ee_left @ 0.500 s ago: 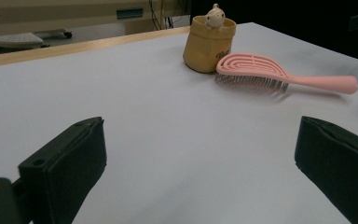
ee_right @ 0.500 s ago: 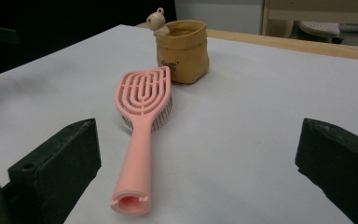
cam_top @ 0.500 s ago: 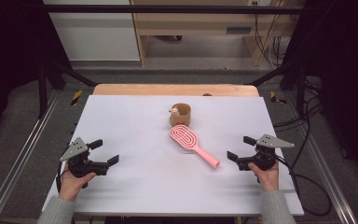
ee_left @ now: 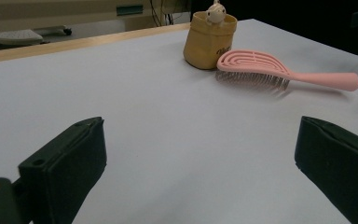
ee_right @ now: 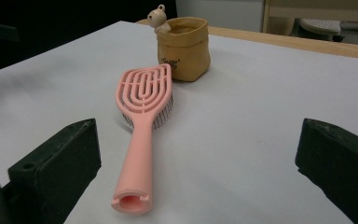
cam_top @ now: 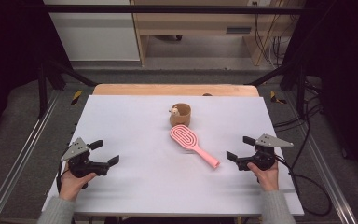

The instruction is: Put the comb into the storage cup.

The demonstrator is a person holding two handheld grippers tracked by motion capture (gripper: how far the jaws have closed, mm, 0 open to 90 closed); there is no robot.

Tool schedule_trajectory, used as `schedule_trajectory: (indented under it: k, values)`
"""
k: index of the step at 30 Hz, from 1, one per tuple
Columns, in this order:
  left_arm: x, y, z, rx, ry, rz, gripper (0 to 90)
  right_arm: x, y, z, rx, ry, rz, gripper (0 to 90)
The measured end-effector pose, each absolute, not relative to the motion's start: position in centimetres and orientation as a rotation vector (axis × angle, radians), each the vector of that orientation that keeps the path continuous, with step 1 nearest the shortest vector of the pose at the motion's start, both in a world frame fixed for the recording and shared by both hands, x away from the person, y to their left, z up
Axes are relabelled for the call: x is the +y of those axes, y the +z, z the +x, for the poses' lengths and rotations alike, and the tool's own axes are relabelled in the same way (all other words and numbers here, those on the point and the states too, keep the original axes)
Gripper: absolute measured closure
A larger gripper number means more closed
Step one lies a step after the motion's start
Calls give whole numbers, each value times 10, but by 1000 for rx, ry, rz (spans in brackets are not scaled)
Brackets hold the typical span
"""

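Both grippers rest low on the white table point(cam_top: 135, 186), jaws spread wide and empty: the left gripper point(cam_top: 106, 153) near the left edge, the right gripper point(cam_top: 239, 148) just beside the handle end of the pink brush point(cam_top: 193, 145). Bristles down, its head lies just before the tan pouch point(cam_top: 180, 114), where a small figure point(ee_left: 214, 10) peeks out.

Wearing grey knit sleeves point(cam_top: 56, 212) at both forearms and carrying two black grippers, left gripper point(cam_top: 103, 152) and right gripper point(cam_top: 240, 148), each showing broad matte black jaws, a grey three-cornered top plate point(cam_top: 76, 148) and a trailing black cable point(cam_top: 307, 179).
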State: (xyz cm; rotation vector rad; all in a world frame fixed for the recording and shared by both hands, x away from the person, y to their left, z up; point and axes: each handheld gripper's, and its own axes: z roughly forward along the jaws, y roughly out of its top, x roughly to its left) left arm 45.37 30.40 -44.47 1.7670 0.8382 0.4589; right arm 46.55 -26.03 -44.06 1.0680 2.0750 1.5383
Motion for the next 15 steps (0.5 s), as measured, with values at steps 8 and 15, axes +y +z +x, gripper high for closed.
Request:
schedule_trajectory:
  k: [8,15]
  values:
    - [305,-445,454,844,455,1765,20,-256,-437,466,2090,1522,1052,5]
    - [304,-446,454,848,458,1768,20,-252,-434,466,2102,1504,1050,5]
